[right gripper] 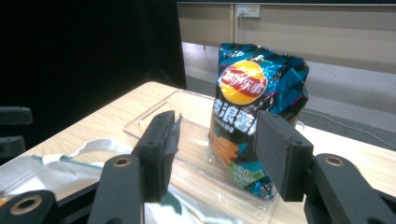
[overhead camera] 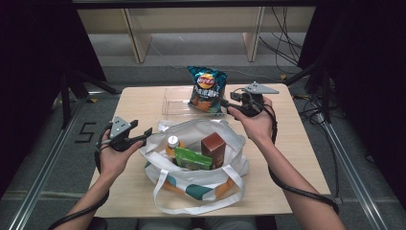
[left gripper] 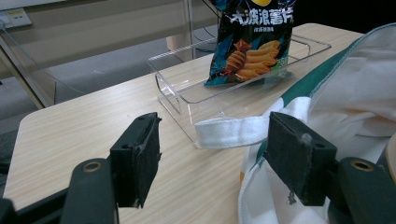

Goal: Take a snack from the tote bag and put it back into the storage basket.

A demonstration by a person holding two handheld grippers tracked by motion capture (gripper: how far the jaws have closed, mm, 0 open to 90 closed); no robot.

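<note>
A blue bag of crisps (overhead camera: 207, 89) (left gripper: 252, 39) (right gripper: 256, 112) stands upright in a clear plastic tray (overhead camera: 174, 106) (left gripper: 187, 98) (right gripper: 154, 114) at the back of the table. My right gripper (overhead camera: 225, 103) (right gripper: 215, 151) is open just to the right of the bag, with nothing between its jaws. In front lies a white tote bag (overhead camera: 230, 167) (left gripper: 355, 93) holding an orange bottle (overhead camera: 172, 143), a green packet (overhead camera: 192, 158) and a brown carton (overhead camera: 213, 148). My left gripper (overhead camera: 141, 135) (left gripper: 212, 158) is open at the tote's left edge, its white strap (left gripper: 233, 130) lying beyond the jaws.
The light wooden table (overhead camera: 287, 143) has bare room at the left and right of the tote. Black cables trail from both grippers. Wooden shelf legs (overhead camera: 136, 40) and loose cables stand on the floor beyond the table.
</note>
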